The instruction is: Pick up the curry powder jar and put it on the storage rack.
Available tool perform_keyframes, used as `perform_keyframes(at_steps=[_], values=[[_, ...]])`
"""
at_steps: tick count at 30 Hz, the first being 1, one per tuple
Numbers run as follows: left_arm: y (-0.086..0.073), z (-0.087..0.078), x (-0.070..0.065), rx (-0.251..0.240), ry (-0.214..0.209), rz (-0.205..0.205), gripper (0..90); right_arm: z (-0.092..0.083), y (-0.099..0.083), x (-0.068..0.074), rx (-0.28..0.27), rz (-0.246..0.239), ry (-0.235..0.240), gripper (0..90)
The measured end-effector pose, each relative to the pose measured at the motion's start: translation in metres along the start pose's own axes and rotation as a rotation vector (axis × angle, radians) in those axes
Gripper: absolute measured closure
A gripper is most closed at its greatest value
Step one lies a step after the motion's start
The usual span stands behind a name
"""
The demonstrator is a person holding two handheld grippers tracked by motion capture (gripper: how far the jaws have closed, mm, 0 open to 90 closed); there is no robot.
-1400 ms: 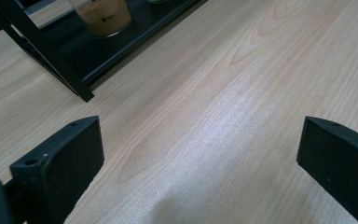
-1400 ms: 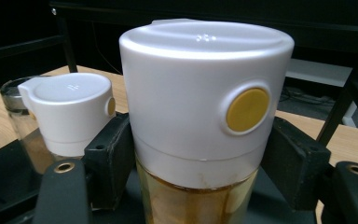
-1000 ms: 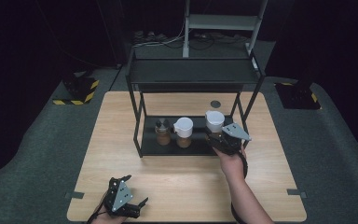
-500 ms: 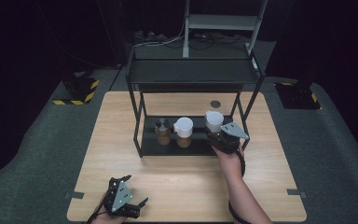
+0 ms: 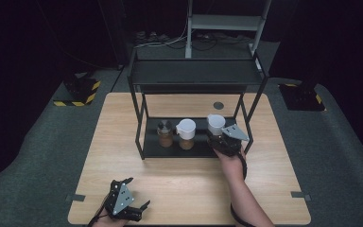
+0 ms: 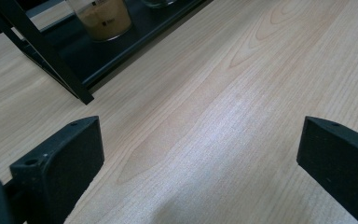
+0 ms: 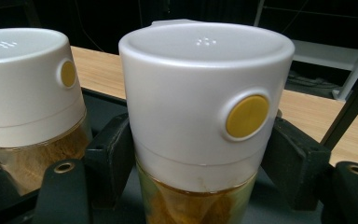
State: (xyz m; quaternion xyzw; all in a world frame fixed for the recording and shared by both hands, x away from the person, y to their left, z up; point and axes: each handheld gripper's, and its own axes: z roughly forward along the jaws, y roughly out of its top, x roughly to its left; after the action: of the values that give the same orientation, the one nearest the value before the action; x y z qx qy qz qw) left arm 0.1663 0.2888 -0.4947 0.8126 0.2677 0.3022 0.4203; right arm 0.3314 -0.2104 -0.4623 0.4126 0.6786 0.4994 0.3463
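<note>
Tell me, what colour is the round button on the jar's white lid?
Yellow button, clearest in the right gripper view.

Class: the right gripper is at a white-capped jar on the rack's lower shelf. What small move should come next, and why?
Probably a short lift, then a pull toward the person. The right gripper has its jaws shut on the white-capped jar, which sits under the rack's upper shelf close beside a second jar.

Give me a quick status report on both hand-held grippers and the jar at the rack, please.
Right hand-held gripper shut on white-lidded spice jar, lower rack shelf. Left hand-held gripper open, idle over table. Second white-lidded jar close beside; rack post near.
</note>
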Motion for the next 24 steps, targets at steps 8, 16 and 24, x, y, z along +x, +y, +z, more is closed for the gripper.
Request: perform_keyframes(at_steps=[8, 16, 24], values=[[-0.0007, -0.0004, 0.0005, -0.003, -0.003, -0.003, 1.0, 0.0038, -0.0025, 0.0003, 0.012, 0.001, -0.004, 30.2], [-0.0007, -0.0005, 0.0006, -0.004, -0.003, -0.005, 1.0, 0.0055, -0.0046, 0.0, 0.02, 0.009, -0.003, 30.2], [-0.0012, -0.0006, 0.0004, -0.006, -0.003, -0.003, 1.0, 0.0062, -0.0057, 0.0013, 0.02, 0.006, -0.004, 30.2]])
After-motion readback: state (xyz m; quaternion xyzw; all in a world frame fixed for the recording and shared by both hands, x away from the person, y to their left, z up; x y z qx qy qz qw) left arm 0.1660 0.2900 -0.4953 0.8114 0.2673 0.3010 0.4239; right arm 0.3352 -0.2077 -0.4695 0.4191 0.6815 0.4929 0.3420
